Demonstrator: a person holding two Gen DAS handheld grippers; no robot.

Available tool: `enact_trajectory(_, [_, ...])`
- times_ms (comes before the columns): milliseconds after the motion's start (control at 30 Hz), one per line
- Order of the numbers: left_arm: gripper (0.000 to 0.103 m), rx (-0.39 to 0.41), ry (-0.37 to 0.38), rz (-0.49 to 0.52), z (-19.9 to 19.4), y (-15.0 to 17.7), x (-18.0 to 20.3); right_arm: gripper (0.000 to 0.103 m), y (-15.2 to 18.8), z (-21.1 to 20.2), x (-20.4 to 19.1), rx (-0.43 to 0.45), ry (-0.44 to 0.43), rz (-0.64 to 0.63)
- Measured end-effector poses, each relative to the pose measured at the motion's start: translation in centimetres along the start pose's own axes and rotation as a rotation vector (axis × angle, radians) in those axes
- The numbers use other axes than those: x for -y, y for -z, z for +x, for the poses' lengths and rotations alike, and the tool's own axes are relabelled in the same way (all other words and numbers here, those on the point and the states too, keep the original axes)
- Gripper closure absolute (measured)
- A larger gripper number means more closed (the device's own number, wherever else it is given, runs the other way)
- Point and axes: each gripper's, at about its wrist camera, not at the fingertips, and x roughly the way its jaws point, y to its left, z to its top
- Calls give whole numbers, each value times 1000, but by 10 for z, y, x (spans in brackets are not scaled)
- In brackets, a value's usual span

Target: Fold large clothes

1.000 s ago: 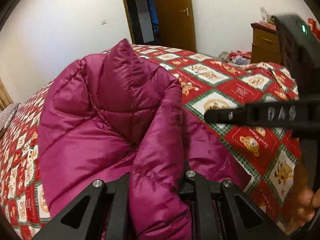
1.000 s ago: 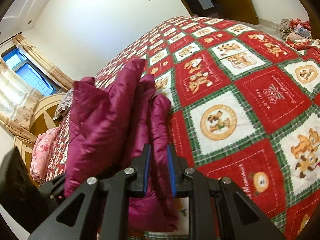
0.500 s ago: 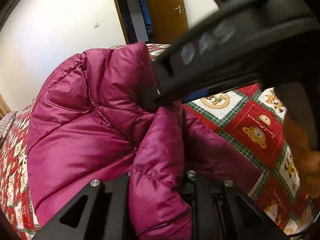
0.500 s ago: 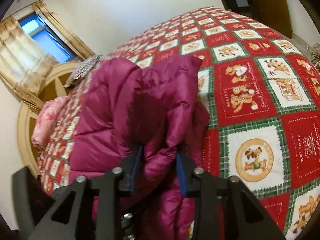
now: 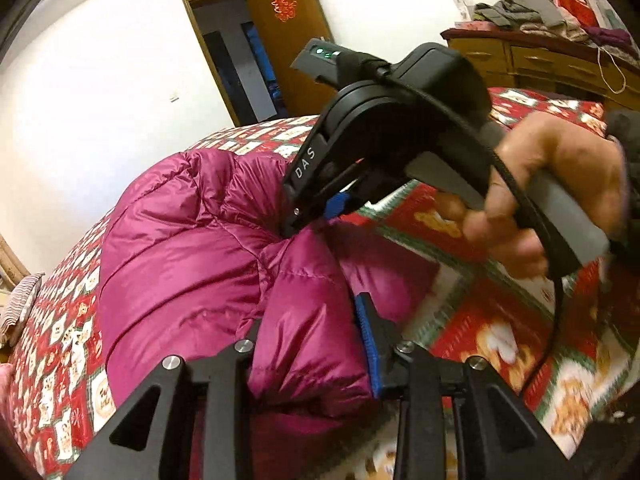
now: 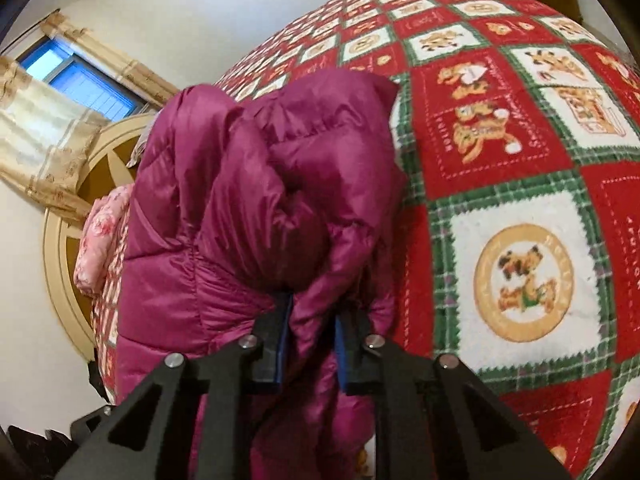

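Your jacket (image 5: 188,264) (image 6: 256,184) is a shiny magenta quilted puffer, bunched into a puffy heap on the bed's left side, with folds pulled up toward you and its near edge gathered into thick pleats.

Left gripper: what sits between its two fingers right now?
In the left wrist view, a puffy fold of the magenta down jacket fills the gap of the left gripper; nothing else lies between.

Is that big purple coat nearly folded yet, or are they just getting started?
Partway, I'd judge. The puffy magenta down jacket is already doubled into a bulky bundle on the red patchwork bedspread. Right now both the left gripper and right gripper are clamped on folds of it. Laying that flap down and flattening the lumpy bundle remain.
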Motion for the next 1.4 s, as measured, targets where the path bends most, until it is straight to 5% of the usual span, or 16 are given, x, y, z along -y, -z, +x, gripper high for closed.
enact_trajectory(133, [63,9,-50,75,2,-2,18,85,0,1,-2,10,7,13])
enact_trajectory(200, [47,26,-36,75,4,-8,26,86,-2,2,-4,6,9,7])
enact_trajectory(400, [44,45,-25,215,1,-6,62,86,-17,1,-1,-73,-12,-28])
enact_trajectory(633, [44,40,-25,212,-5,-2,57,85,-25,8,-9,-65,-1,-78])
enact_trajectory(733, [35,73,-61,334,0,4,87,85,-27,6,-8,-72,8,-91])
enact_trajectory(933, [17,108,-16,487,17,5,122,85,-31,-7,5,-105,-13,-117])
enact_trajectory(1133, [16,161,-11,480,6,-7,120,75,-32,-38,6,-73,-53,-143])
enact_trajectory(1233, [16,189,-15,469,-8,-17,109,41,-29,-71,11,1,-52,-135])
enact_trajectory(1400, [16,179,7,455,-11,-18,94,43,-8,-102,3,49,-110,-140])
